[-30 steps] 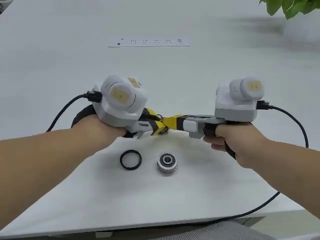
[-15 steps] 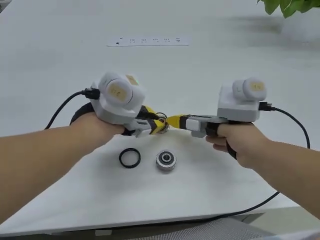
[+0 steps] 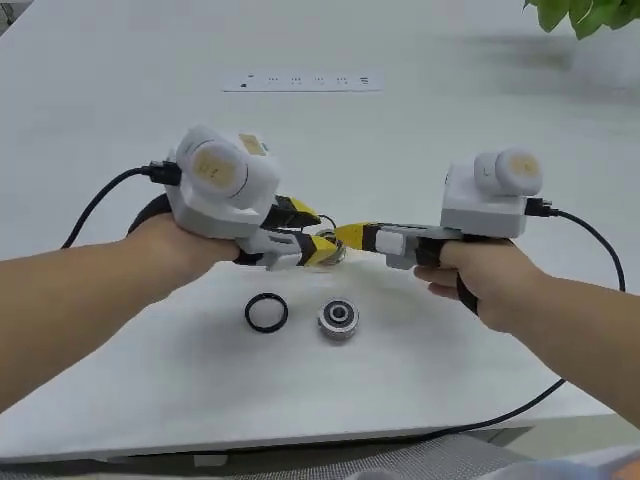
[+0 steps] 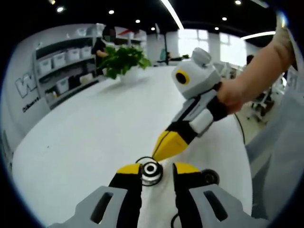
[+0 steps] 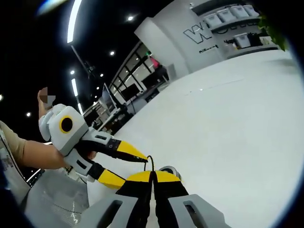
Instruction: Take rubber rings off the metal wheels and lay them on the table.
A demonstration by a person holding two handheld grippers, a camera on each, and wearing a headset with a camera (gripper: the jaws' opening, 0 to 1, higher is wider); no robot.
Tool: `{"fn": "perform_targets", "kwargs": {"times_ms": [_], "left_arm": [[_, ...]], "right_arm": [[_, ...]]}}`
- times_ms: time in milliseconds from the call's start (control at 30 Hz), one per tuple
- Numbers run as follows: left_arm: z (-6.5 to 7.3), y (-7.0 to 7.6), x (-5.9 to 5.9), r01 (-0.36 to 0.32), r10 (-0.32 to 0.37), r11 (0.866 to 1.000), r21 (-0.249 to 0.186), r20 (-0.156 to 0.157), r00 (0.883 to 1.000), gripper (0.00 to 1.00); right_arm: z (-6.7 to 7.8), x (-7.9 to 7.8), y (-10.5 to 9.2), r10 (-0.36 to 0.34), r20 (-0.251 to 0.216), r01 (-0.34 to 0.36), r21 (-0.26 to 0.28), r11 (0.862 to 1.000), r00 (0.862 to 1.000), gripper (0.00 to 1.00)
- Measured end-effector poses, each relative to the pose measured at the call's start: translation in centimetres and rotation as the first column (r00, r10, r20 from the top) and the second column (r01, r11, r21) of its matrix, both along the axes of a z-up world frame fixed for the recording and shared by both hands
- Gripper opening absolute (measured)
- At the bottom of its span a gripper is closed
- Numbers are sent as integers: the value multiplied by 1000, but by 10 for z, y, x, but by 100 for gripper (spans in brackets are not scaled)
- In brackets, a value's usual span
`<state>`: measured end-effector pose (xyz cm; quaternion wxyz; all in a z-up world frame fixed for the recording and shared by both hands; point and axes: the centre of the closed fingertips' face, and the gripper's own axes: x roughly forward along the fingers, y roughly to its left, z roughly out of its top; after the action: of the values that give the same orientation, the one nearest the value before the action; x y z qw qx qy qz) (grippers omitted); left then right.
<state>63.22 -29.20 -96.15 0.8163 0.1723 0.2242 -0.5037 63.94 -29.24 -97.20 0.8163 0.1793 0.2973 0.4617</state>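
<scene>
Gripping a metal wheel (image 4: 151, 172) in the left gripper (image 4: 157, 169), jaws clamped on it, up off the table (image 3: 450, 120). Pinching its rubber ring (image 5: 149, 160) in the right gripper (image 5: 153, 175), jaws pressed together. Lying at 6 o'clock from both: loose ring (image 3: 266, 312), with bare wheel (image 3: 338, 317) at its 3 o'clock, just apart.

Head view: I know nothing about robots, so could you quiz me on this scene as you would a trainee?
1. True or false: the loose ring on the table lies around the bare wheel.
2. What does the left gripper clamp? A) a metal wheel B) a cable C) a leaf
3. Fill in: the right gripper pinches a thin black ____.
Key: 1 false, they lie apart; 2 A; 3 rubber ring.
</scene>
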Motion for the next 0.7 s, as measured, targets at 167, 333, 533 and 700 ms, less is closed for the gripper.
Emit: {"fn": "perform_targets", "kwargs": {"times_ms": [167,333,533,700], "left_arm": [[12,7,-3,-13,13,999,-34,6,1000,30],[23,13,-10,-19,20,998,-67,8,1000,37],[34,25,-20,-34,35,994,-101,6,999,41],[40,36,-32,-38,38,992,-122,2,999,48]], "right_arm": [[8,-2,2,8,2,-8,18,1000,1000,0],[14,-5,5,17,4,-17,29,999,1000,0],[22,-10,8,32,3,-32,44,999,999,0],[27,-16,11,46,-5,-46,57,997,999,0]]}}
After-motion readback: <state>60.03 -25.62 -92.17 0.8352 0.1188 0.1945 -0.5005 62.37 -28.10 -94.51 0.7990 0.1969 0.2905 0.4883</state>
